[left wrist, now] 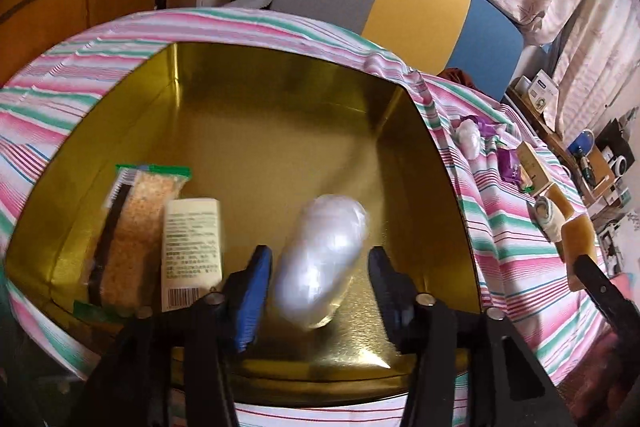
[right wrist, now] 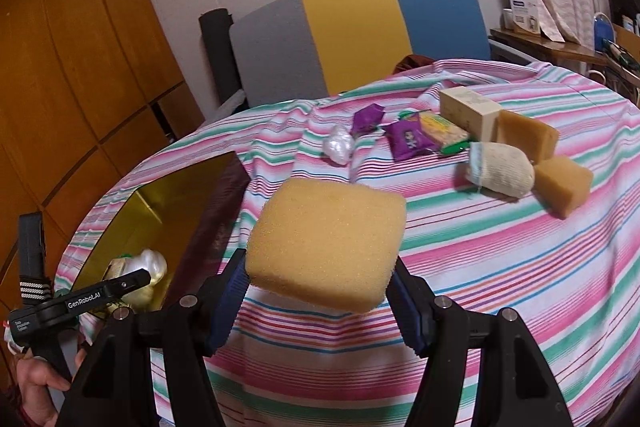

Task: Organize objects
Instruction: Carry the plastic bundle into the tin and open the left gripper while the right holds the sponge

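An open gold-lined box (left wrist: 280, 99) sits on the striped tablecloth (right wrist: 500, 267). Inside lie a green-edged snack pack (left wrist: 136, 227), a white printed carton (left wrist: 192, 247) and a white plastic-wrapped roll (left wrist: 320, 251). My left gripper (left wrist: 316, 279) reaches into the box with the roll between its blue pads. A gap shows on both sides, so it is open. My right gripper (right wrist: 316, 291) is shut on a yellow sponge (right wrist: 326, 243), held in the air just right of the box (right wrist: 172, 195). The right wrist view shows the left gripper's body (right wrist: 80, 299) and a person's hand (right wrist: 36, 387).
Farther back on the cloth lie two purple packets (right wrist: 408, 141), a white wrapped ball (right wrist: 339, 147), a yellow-green snack (right wrist: 444, 131), a cream carton (right wrist: 468, 111), a rolled sock (right wrist: 500, 167) and two brown sponges (right wrist: 562, 187). A grey, yellow and blue chair (right wrist: 352, 27) stands behind the table.
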The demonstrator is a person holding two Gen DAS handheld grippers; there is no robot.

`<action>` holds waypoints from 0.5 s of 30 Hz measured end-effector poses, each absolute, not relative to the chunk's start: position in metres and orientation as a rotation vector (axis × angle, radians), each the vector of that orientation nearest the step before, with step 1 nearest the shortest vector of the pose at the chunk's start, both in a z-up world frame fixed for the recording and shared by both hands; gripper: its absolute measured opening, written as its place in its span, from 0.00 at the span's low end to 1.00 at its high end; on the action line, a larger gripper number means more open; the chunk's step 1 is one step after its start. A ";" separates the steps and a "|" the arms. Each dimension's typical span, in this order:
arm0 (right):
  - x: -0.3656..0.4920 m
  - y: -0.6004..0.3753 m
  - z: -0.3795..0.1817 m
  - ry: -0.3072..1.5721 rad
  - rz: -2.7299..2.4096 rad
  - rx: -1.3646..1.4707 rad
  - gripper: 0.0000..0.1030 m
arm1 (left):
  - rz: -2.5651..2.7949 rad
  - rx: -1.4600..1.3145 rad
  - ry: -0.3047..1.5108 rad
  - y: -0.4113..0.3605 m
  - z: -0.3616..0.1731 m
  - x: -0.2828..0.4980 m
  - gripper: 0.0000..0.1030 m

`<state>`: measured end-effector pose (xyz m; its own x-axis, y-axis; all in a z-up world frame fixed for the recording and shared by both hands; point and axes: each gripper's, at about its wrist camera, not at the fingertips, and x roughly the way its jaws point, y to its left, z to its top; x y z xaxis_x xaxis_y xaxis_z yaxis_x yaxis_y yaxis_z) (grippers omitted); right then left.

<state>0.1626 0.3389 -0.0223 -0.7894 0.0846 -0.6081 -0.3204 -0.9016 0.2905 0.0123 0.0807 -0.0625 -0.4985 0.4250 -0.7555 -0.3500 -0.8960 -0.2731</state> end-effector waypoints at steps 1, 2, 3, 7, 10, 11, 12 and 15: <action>0.162 0.338 -0.023 0.570 2.727 -0.903 0.65 | 2.392 -1.226 -0.119 0.079 -0.061 0.014 0.62; 0.161 0.336 -0.023 0.573 2.732 -0.909 0.65 | 2.391 -1.217 -0.129 0.078 -0.060 0.014 0.67; 0.160 0.334 -0.024 0.571 2.736 -0.914 0.65 | 2.391 -1.203 -0.137 0.076 -0.058 0.016 0.70; 0.156 0.326 -0.024 0.557 2.764 -0.932 0.65 | 2.411 -1.165 -0.154 0.071 -0.052 0.022 0.76; 0.153 0.319 -0.024 0.547 2.784 -0.946 0.65 | 2.417 -1.141 -0.208 0.065 -0.048 0.026 0.85; 0.152 0.317 -0.024 0.542 2.790 -0.949 0.65 | 2.418 -1.134 -0.225 0.063 -0.047 0.027 0.87; 0.151 0.315 -0.023 0.537 2.798 -0.956 0.65 | 2.424 -1.131 -0.234 0.061 -0.046 0.028 0.89; 0.147 0.308 -0.023 0.528 2.819 -0.975 0.65 | 2.438 -1.119 -0.253 0.057 -0.042 0.029 0.92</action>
